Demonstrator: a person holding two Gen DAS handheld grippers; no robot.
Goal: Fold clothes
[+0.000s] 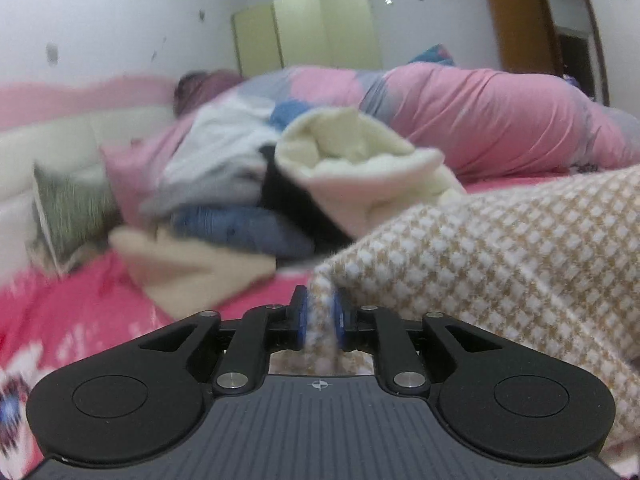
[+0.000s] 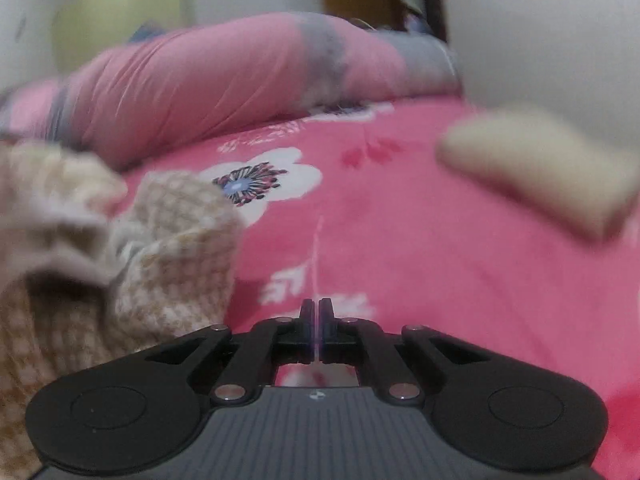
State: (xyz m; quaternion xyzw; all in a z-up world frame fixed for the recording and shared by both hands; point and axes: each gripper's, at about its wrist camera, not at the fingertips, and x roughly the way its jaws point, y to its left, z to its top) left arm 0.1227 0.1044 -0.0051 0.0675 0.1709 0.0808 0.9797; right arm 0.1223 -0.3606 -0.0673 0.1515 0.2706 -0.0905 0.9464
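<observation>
A beige-and-white checked knit garment (image 1: 500,264) lies heaped on the pink flowered bed sheet (image 1: 52,320) and fills the right of the left wrist view. My left gripper (image 1: 323,316) holds a fold of it, and the fabric fills the gap between the blue pads. In the right wrist view the same garment (image 2: 176,248) is bunched at the left. My right gripper (image 2: 317,320) hovers low over the bed sheet (image 2: 400,240) to the garment's right, shut with nothing between its fingers.
A blurred pile of clothes (image 1: 240,200) with a cream fleece piece (image 1: 360,160) on top lies ahead of the left gripper. A pink and grey quilt (image 1: 480,128) runs along the far side. A folded beige item (image 2: 540,176) lies at the right. A wardrobe (image 1: 312,32) stands behind.
</observation>
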